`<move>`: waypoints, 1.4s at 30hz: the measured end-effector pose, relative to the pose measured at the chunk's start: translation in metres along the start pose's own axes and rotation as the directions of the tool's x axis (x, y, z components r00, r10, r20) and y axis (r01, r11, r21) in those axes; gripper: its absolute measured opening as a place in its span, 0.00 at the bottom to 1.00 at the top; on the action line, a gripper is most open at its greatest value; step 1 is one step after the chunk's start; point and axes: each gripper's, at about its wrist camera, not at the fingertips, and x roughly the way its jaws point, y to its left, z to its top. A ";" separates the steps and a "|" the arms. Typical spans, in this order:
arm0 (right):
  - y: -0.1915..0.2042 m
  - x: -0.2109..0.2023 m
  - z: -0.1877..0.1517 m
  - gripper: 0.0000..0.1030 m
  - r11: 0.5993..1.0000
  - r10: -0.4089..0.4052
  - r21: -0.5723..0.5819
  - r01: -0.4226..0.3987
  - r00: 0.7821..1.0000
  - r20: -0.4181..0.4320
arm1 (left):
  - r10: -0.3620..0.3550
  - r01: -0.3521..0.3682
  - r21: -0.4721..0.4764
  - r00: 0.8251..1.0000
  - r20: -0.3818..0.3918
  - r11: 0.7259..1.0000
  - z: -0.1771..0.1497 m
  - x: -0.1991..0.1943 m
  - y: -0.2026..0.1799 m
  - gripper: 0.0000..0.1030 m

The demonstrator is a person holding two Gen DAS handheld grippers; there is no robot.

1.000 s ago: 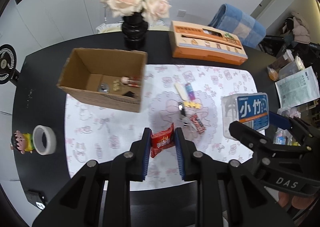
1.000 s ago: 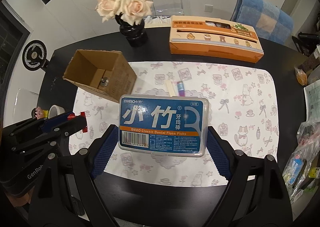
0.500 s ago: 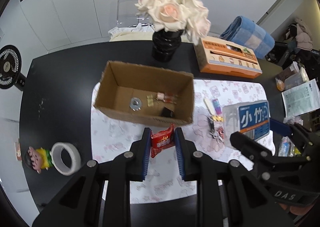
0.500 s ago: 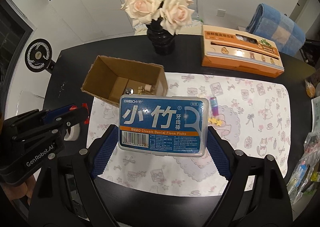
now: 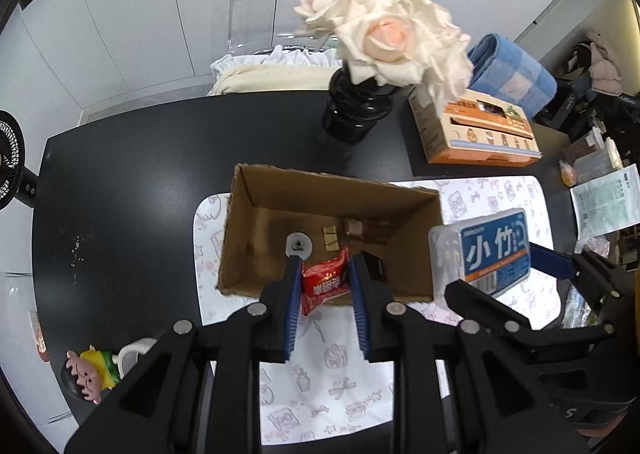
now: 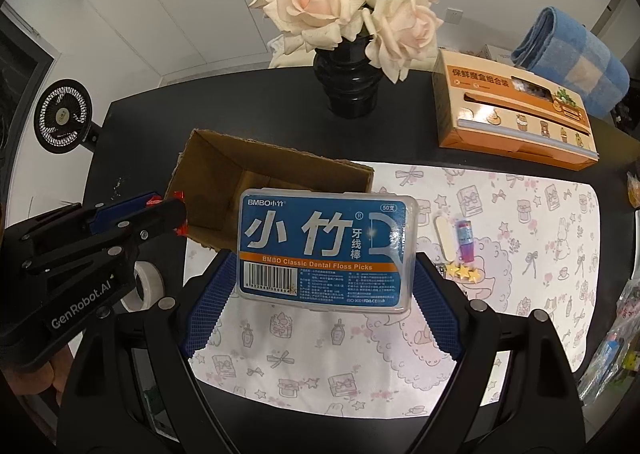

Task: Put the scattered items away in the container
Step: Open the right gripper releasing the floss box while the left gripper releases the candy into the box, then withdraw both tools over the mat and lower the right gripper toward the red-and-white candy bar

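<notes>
Left gripper clamps the red snack packet over the near wall of the cardboard box; advance toward 12 o'clock before parting the jaws, so it falls inside. Right gripper, jaws wide, grips the floss-pick case at the box's 3 o'clock. Only the left view shows the box's contents; only the right shows the purple tube.

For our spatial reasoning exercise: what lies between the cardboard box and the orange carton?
In the right wrist view, only bare black tabletop and the printed mat's edge separate the cardboard box from the orange carton.
</notes>
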 end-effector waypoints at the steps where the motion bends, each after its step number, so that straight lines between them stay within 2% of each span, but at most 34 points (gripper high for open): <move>1: 0.000 0.003 0.002 0.85 1.000 -0.001 0.000 0.001 1.000 -0.003 | -0.002 0.002 -0.001 1.000 -0.002 1.000 0.002 0.003 0.003 0.23; 5: 0.002 0.013 0.008 0.86 1.000 0.001 0.003 0.000 1.000 -0.017 | -0.006 0.006 -0.006 1.000 -0.009 1.000 0.008 0.010 0.010 0.25; 9: 0.002 0.018 0.013 0.86 1.000 0.000 -0.001 0.000 1.000 -0.021 | 0.001 -0.001 -0.011 1.000 -0.009 1.000 0.012 0.013 0.015 0.34; 11: 0.002 0.020 0.015 0.87 1.000 -0.004 -0.001 0.004 1.000 -0.019 | 0.010 -0.010 -0.024 1.000 -0.010 1.000 0.014 0.013 0.018 0.54; 12: 0.002 0.020 0.016 0.87 1.000 -0.008 -0.001 0.008 1.000 -0.021 | 0.019 -0.019 -0.032 1.000 -0.011 0.999 0.014 0.013 0.020 0.58; 14: 0.000 0.020 0.017 0.95 1.000 -0.021 0.000 0.021 1.000 -0.020 | 0.029 -0.030 -0.050 0.999 -0.013 0.998 0.014 0.013 0.026 0.78; 16: -0.004 0.016 0.016 1.00 0.999 -0.047 0.005 0.047 0.999 -0.009 | 0.032 -0.032 -0.061 0.999 -0.014 0.998 0.014 0.011 0.030 0.88; 20: -0.012 0.010 0.012 1.00 0.998 -0.064 0.004 0.064 0.998 -0.013 | 0.044 -0.045 -0.060 0.999 -0.017 0.997 0.012 0.006 0.029 0.93; 28: -0.029 -0.008 -0.006 1.00 0.998 -0.064 0.020 0.064 0.998 -0.007 | 0.045 -0.045 -0.039 0.999 -0.016 0.998 -0.002 -0.004 0.007 0.94; 35: -0.048 -0.029 -0.031 1.00 0.997 -0.068 0.038 0.067 0.998 0.007 | 0.043 -0.043 -0.012 0.999 -0.009 0.999 -0.022 -0.014 -0.028 0.94; 42: -0.084 -0.048 -0.064 1.00 0.993 -0.082 0.083 0.081 0.996 0.015 | 0.027 -0.027 0.028 1.000 -0.009 0.999 -0.043 -0.018 -0.072 0.94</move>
